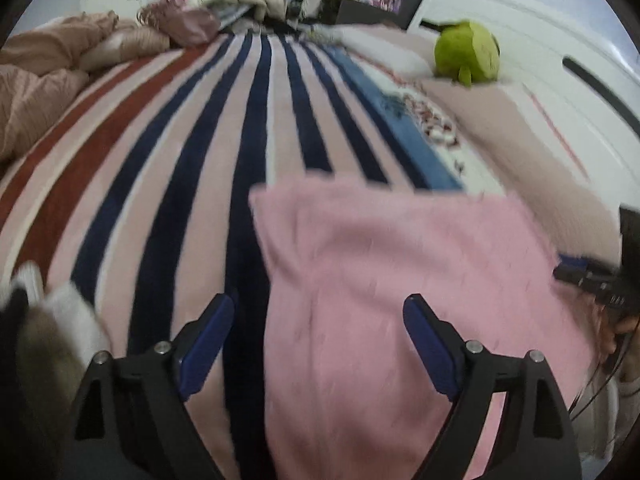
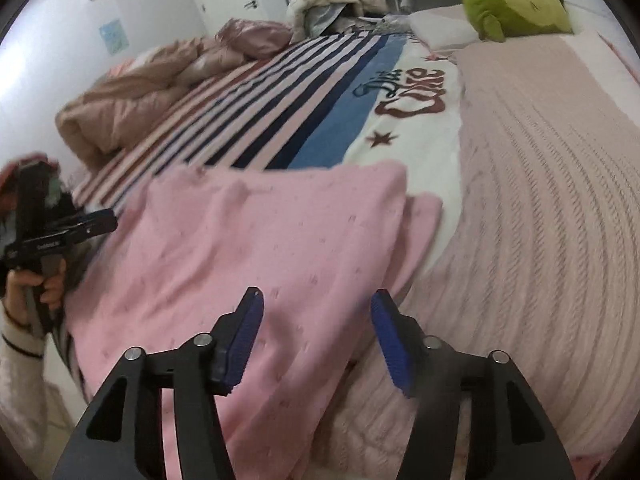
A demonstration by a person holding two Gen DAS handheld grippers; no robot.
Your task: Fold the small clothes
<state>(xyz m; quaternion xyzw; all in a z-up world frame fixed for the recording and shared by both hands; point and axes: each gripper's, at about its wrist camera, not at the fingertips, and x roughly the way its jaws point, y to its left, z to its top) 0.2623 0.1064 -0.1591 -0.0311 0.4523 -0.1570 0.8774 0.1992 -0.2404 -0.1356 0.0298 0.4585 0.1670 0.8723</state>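
Observation:
A pink knitted garment (image 1: pixel 400 280) lies flat on the bed, folded over, its far edge straight across. It also shows in the right wrist view (image 2: pixel 260 248). My left gripper (image 1: pixel 318 308) is open and empty, hovering over the garment's left edge. My right gripper (image 2: pixel 316 300) is open and empty, hovering over the garment's right side near its edge. The left gripper also shows at the left of the right wrist view (image 2: pixel 60 232), held in a hand. The right gripper shows at the right edge of the left wrist view (image 1: pixel 600 280).
The bed carries a striped blanket (image 1: pixel 200 140) and a pale pink knitted throw (image 2: pixel 540 200). A green plush toy (image 1: pixel 468 52) sits by the pillow. A crumpled beige duvet (image 1: pixel 48 80) lies far left. A small pile of clothes (image 1: pixel 40 332) lies at the near left.

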